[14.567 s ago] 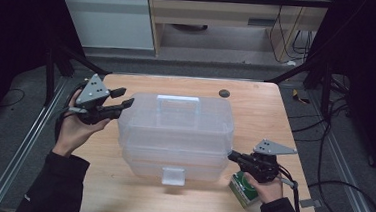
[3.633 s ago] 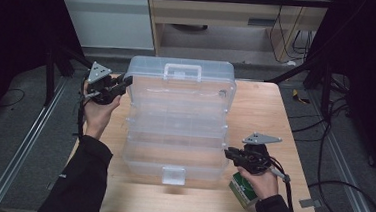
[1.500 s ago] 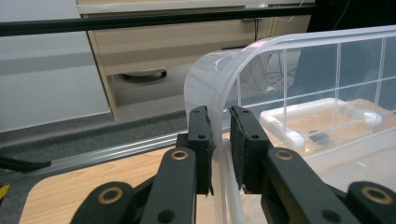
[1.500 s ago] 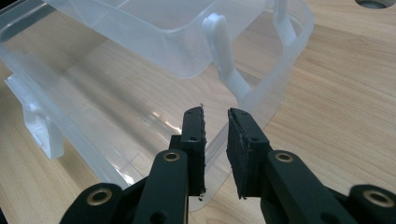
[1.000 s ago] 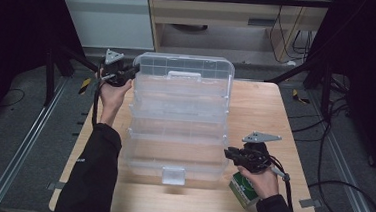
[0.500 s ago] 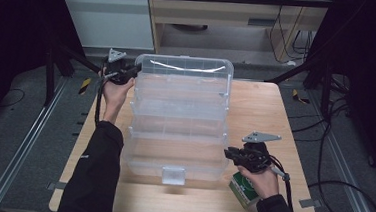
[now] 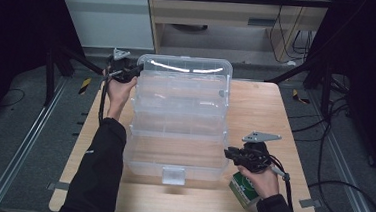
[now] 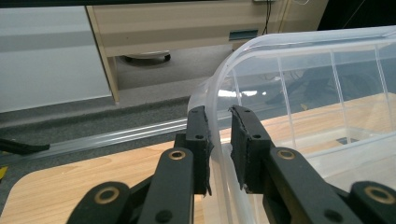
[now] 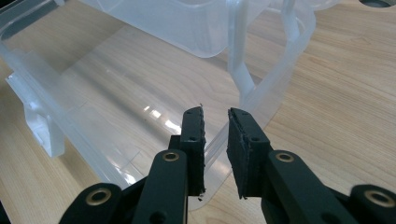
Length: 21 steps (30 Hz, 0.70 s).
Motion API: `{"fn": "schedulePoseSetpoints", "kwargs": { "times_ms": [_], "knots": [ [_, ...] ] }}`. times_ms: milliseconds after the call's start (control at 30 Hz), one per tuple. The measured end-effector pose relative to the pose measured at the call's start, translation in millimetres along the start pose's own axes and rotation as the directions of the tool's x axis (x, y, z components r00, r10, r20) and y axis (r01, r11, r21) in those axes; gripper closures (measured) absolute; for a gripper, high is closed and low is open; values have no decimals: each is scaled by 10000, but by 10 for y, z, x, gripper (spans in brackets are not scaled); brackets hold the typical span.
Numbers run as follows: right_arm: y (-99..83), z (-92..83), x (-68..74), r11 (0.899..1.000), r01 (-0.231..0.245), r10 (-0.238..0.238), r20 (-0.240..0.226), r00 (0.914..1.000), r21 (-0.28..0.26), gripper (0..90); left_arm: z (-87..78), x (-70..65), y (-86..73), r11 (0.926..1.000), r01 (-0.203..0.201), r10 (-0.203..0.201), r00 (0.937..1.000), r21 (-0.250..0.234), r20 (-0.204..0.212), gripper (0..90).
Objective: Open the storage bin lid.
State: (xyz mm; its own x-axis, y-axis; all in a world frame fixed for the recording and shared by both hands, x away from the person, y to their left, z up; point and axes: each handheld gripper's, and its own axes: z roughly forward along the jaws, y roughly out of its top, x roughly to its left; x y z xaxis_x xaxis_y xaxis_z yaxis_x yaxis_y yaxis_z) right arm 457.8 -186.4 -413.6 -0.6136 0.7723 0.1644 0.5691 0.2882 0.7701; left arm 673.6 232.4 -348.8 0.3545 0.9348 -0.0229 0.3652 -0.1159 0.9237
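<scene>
While raising the hinged lid (image 7: pixel 184 78) of the clear plastic compartment box (image 7: pixel 175 150) on the wooden bench (image 7: pixel 266 111), keep left claw (image 8: pixel 219 135) clamped on lid rim, right claw (image 9: pixel 215 140) clamped on base edge, lift slowly, avoid twisting hinges.

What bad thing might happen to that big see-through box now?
1. The left gripper pinches only the thin rim of the raised top tier; it may slip out and the tier could drop.
2. The right gripper pins just the corner rim of the bottom tray, so the clear box could slide or twist.
3. A green carton lies under the right hand and might get knocked.
</scene>
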Motion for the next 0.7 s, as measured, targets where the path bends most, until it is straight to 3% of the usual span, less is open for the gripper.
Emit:
{"fn": "schedulePoseSetpoints", "kwargs": {
  "times_ms": [233, 400, 567, 700],
  "knots": [
    [3, 2, 0, 10000, 6, -6, -2, 10000, 11, 762, 56, -3, 14, 9997, 61, -59, 9999, 235, -87, 768],
    [7, 3, 3, 10000, 23, -24, 11, 10000, 36, 762, 71, 11, 10, 9995, 228, -227, 9997, 207, -60, 770],
    [3, 1, 0, 10000, 34, -34, -7, 10000, 27, 762, 55, 45, 10, 9999, 36, -33, 9999, 156, -162, 757],
    [2, 2, -6, 10000, 45, -45, -27, 10000, 2, 762, 15, 57, 26, 9999, 121, -120, 9999, 87, -123, 716]
  ]
}}
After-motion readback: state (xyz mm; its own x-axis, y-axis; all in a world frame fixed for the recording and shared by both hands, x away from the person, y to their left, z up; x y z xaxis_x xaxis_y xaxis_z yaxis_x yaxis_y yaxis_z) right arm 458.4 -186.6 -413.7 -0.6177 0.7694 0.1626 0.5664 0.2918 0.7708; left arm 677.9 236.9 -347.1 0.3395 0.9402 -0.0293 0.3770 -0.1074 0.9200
